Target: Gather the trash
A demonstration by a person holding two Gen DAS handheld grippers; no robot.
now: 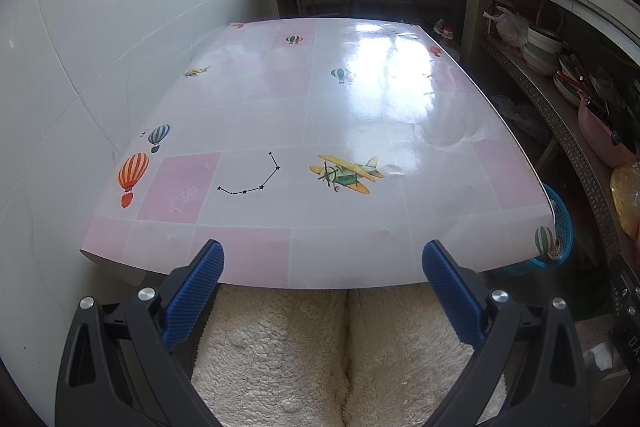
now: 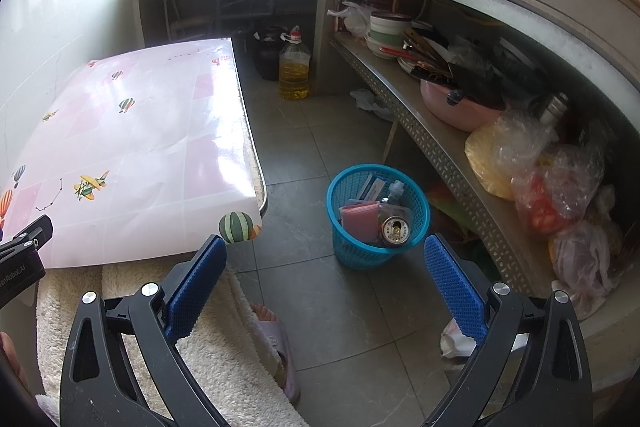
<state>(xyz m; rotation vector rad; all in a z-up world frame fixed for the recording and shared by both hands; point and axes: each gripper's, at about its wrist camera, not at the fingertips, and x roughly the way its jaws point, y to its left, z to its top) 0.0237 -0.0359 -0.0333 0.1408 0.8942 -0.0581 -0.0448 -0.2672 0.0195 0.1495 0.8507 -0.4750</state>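
A blue mesh basket point(image 2: 352, 247) stands on the grey floor to the right of the table. Inside it lie a drink can point(image 2: 396, 230), a pink packet point(image 2: 359, 219), a small bottle point(image 2: 392, 193) and a white carton point(image 2: 374, 185). My right gripper point(image 2: 324, 263) hovers open just in front of the basket, nothing between its blue pads point(image 2: 452, 287). My left gripper point(image 1: 322, 267) is open too, held at the near edge of the pink-and-white table point(image 1: 320, 131), which carries only its printed pattern. The basket's rim point(image 1: 562, 211) peeks out past the table's right corner.
A low shelf point(image 2: 436, 147) on the right holds bowls, a pink basin point(image 2: 456, 107) and plastic bags. An oil bottle point(image 2: 294, 71) stands on the floor at the back. A person's fleece-clad legs point(image 1: 344, 355) and slippered foot point(image 2: 276, 343) are below. Crumpled white paper point(image 2: 456, 341) lies by the shelf foot.
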